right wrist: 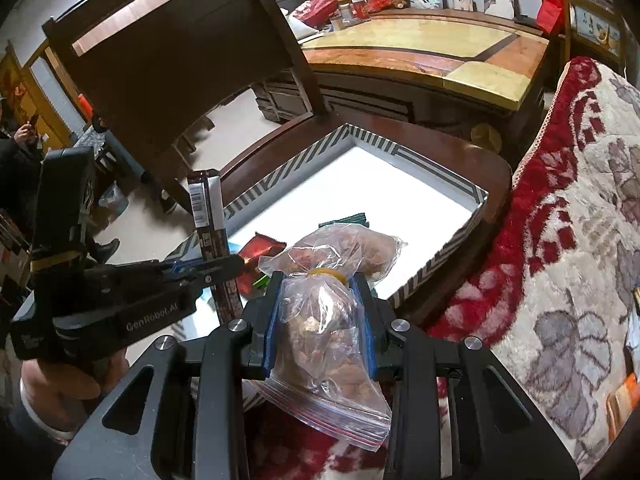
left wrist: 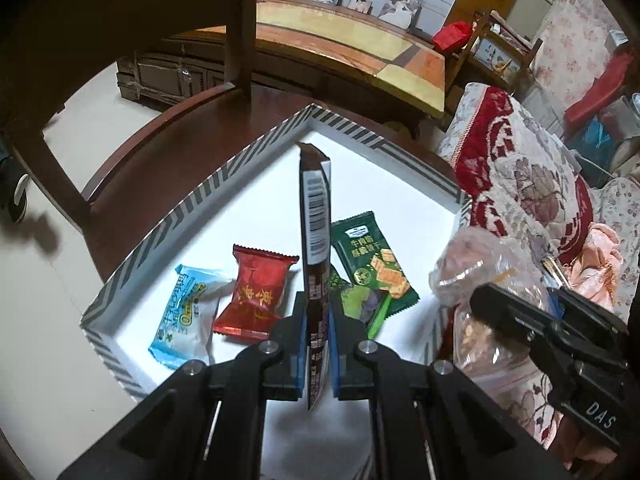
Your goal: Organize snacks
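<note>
My left gripper [left wrist: 316, 320] is shut on a long dark brown snack bar [left wrist: 314, 216] that stands upright over a white box with a striped rim [left wrist: 224, 184]. In the box lie a light blue packet [left wrist: 186, 316], a red packet [left wrist: 256, 296] and a green cracker packet [left wrist: 370, 264]. My right gripper [right wrist: 318, 304] is shut on a clear zip bag of brown snacks [right wrist: 332, 256], held at the box's near right edge [right wrist: 436, 268]. In the right wrist view the left gripper [right wrist: 208, 270] with the bar [right wrist: 208, 208] is to the left; in the left wrist view the right gripper [left wrist: 532, 312] and bag [left wrist: 476, 264] are at the right.
The box sits on a dark wooden chair seat [left wrist: 168, 152], whose back [right wrist: 168, 52] rises behind. A floral blanket [right wrist: 568, 220] lies to the right. A wooden table [right wrist: 432, 56] stands beyond. A person [right wrist: 20, 160] stands at far left.
</note>
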Demonstrator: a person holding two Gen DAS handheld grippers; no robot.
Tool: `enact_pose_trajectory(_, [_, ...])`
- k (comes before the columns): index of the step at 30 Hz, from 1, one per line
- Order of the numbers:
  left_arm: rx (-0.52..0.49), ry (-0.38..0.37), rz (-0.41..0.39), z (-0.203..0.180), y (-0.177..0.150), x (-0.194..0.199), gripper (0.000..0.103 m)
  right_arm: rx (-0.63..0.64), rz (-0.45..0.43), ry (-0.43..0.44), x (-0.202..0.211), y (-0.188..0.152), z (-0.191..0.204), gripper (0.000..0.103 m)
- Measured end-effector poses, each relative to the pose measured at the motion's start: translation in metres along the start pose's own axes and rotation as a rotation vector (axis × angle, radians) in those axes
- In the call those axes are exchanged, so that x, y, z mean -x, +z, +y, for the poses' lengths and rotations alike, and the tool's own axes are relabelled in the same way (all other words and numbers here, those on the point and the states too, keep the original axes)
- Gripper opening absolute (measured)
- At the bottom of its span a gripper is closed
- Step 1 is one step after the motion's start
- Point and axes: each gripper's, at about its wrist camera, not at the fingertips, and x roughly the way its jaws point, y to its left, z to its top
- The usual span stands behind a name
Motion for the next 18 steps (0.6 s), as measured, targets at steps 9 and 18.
enact_pose_trajectory(9, [-0.001, 0.018, 0.035, 0.005, 0.009, -0.023, 0.01, 0.011, 0.038, -0.005, -0.038, 0.016, -0.003, 0.031])
enact_pose_trajectory(18, [-0.003, 0.038, 0.046, 0.006, 0.016, -0.036, 0.01, 0.002, 0.082, -0.014, -0.076, 0.02, -0.007, 0.031])
